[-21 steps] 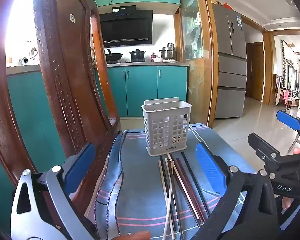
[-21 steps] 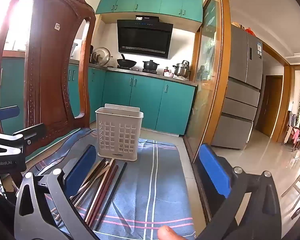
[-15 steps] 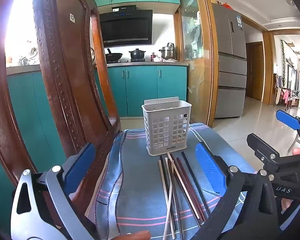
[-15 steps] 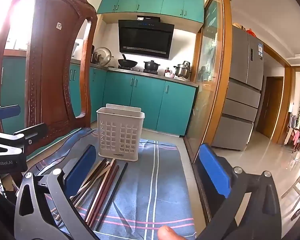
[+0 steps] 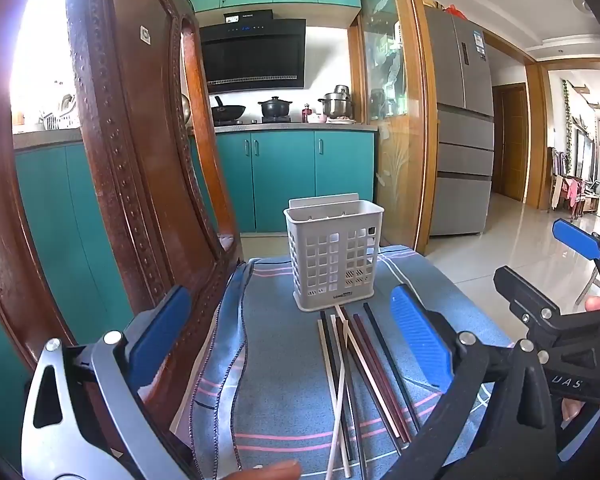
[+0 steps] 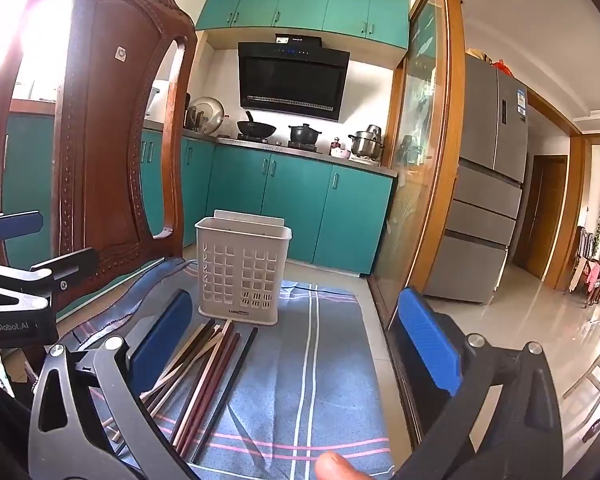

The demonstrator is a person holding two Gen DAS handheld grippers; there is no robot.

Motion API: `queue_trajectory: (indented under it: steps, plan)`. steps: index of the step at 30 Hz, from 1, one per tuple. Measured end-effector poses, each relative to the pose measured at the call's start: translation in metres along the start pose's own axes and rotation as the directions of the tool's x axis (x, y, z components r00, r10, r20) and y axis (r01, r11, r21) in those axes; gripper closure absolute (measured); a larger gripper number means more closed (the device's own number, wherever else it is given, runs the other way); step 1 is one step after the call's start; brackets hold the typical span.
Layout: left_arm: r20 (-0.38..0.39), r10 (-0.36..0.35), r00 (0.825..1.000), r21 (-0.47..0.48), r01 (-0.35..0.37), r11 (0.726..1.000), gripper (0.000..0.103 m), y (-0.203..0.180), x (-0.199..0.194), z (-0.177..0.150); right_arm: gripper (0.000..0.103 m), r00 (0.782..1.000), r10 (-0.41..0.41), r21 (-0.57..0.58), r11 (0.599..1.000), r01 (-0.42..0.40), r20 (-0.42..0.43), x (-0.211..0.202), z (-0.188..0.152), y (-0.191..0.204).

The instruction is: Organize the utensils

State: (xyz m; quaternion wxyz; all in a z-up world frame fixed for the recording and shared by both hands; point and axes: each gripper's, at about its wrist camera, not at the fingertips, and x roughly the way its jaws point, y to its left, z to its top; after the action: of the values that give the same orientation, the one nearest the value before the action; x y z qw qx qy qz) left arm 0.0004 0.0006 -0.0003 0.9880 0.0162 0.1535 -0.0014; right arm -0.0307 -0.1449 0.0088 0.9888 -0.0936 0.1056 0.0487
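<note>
A white perforated utensil holder [image 5: 334,257] stands upright on a blue striped cloth [image 5: 284,392]; it also shows in the right wrist view [image 6: 242,274]. Several chopsticks [image 5: 352,376], pale, dark red and black, lie loose on the cloth in front of it, also in the right wrist view [image 6: 204,376]. My left gripper [image 5: 290,344] is open and empty, above the chopsticks' near ends. My right gripper [image 6: 296,344] is open and empty, just right of the chopsticks. Each gripper shows at the edge of the other's view.
A carved wooden chair back [image 5: 140,184] rises close on the left, touching the cloth's edge [image 6: 112,152]. The table drops off on the right to a tiled floor [image 5: 500,248]. Teal kitchen cabinets [image 5: 300,176] and a fridge [image 5: 460,120] stand behind.
Nothing has clearly changed; the right wrist view has shifted very slightly, and both grippers stay open.
</note>
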Motion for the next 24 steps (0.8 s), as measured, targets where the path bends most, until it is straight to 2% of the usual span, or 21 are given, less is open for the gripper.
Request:
queue_trajectory:
  steps: [24]
  plan:
    - [-0.002, 0.002, 1.000, 0.005, -0.002, 1.000, 0.003, -0.0014, 0.0002, 0.0001, 0.002, 1.000, 0.000, -0.007, 1.000, 0.001, 0.010, -0.0021, 0.0024, 0.0022]
